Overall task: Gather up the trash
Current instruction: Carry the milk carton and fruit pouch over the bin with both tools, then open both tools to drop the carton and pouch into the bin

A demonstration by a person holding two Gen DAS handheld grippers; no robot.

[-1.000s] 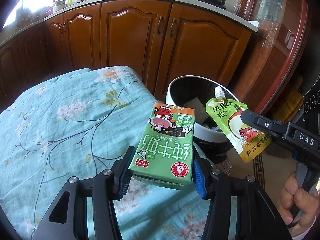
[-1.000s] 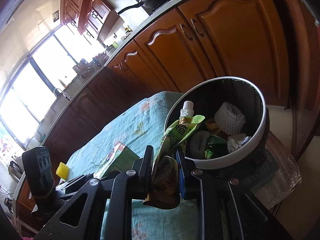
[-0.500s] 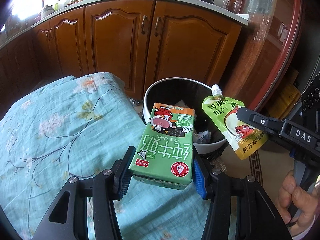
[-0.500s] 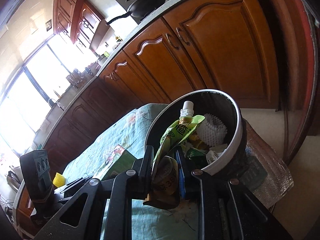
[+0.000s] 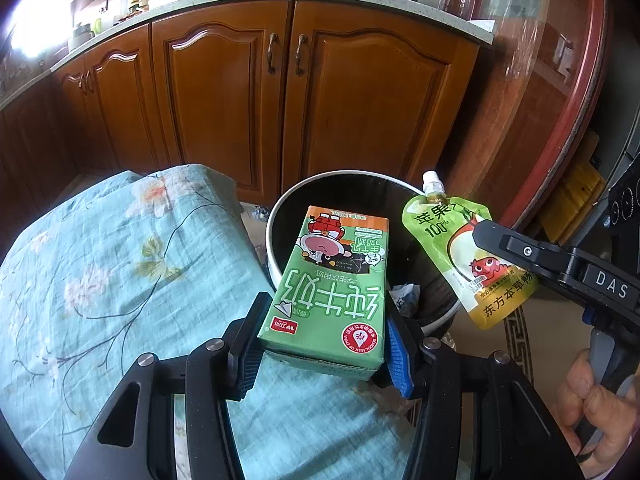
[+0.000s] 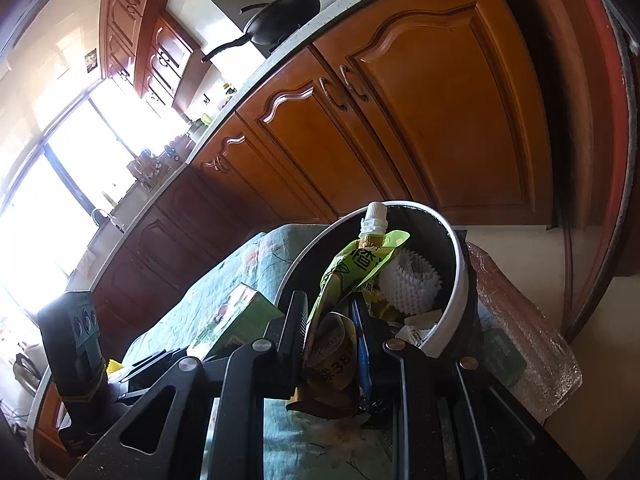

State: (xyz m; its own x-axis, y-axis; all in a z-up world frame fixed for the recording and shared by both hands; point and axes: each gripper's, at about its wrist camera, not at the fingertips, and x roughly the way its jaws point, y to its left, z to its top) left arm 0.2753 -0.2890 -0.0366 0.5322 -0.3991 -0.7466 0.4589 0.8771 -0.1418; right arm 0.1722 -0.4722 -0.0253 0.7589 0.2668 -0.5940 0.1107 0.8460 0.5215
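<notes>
My left gripper (image 5: 326, 338) is shut on a green milk carton (image 5: 332, 284), held over the near rim of a round bin with a white rim (image 5: 276, 216). To its right my right gripper (image 6: 332, 320) is shut on a yellow-green juice pouch (image 5: 460, 256) with a white cap, which hangs above the bin's right edge. In the right wrist view the pouch (image 6: 352, 276) stands crumpled between the pads, in front of the bin (image 6: 460, 276). That bin holds white foam netting (image 6: 410, 280) and other scraps. The carton (image 6: 236, 316) shows at lower left there.
A table under a teal flowered cloth (image 5: 100, 280) fills the left side, its edge beside the bin. Brown cabinet doors (image 5: 360, 100) stand behind. Bubble wrap (image 6: 520, 328) lies to the right of the bin. A hand (image 5: 600, 408) grips the right tool's handle.
Both grippers have moved toward the bin with their loads; the bin now lies closer and more directly beneath the carton and the pouch. Both grips are unchanged.
</notes>
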